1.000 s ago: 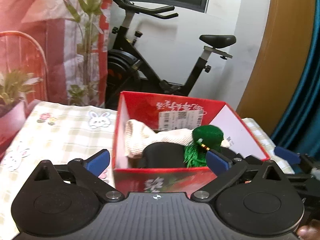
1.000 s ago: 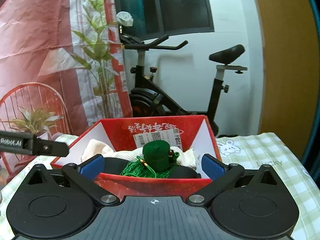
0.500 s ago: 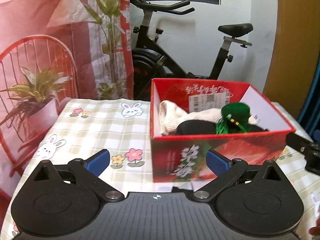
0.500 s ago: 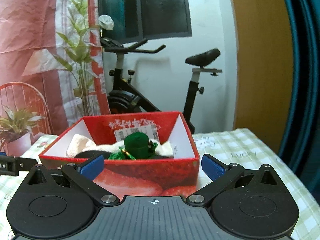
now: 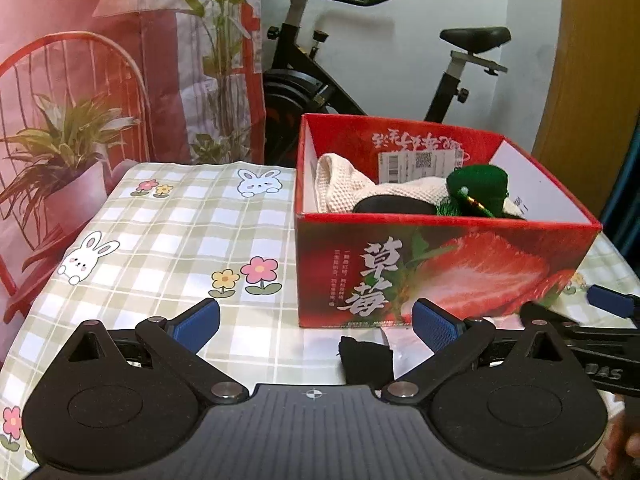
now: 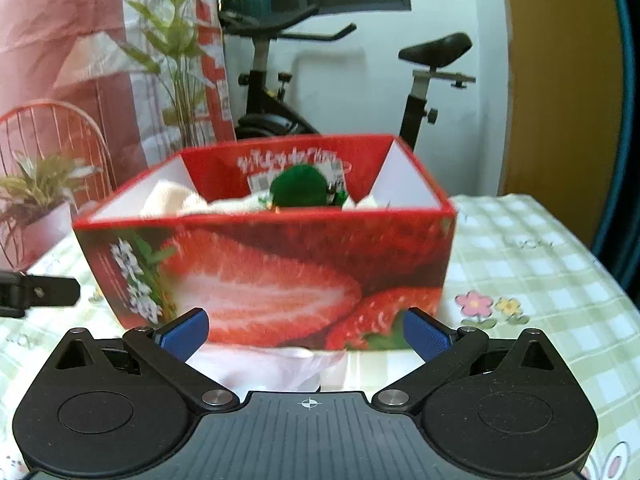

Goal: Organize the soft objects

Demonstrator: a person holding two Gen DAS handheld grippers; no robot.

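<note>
A red strawberry-print box stands on the checked tablecloth. Inside lie a cream knitted cloth, a black soft item and a green tasselled cap. My left gripper is open and empty, in front of the box's left corner. A small black soft piece lies on the table between its fingers. My right gripper is open and empty, facing the box, with a pale pink-white cloth on the table between its fingers. The green cap shows above the rim.
An exercise bike stands behind the table. A potted plant and a red wire chair are at the left. The right gripper's finger shows at the right edge of the left wrist view.
Both grippers have pulled back and down from over the box to table level in front of it. The black piece and the pale cloth have come into view.
</note>
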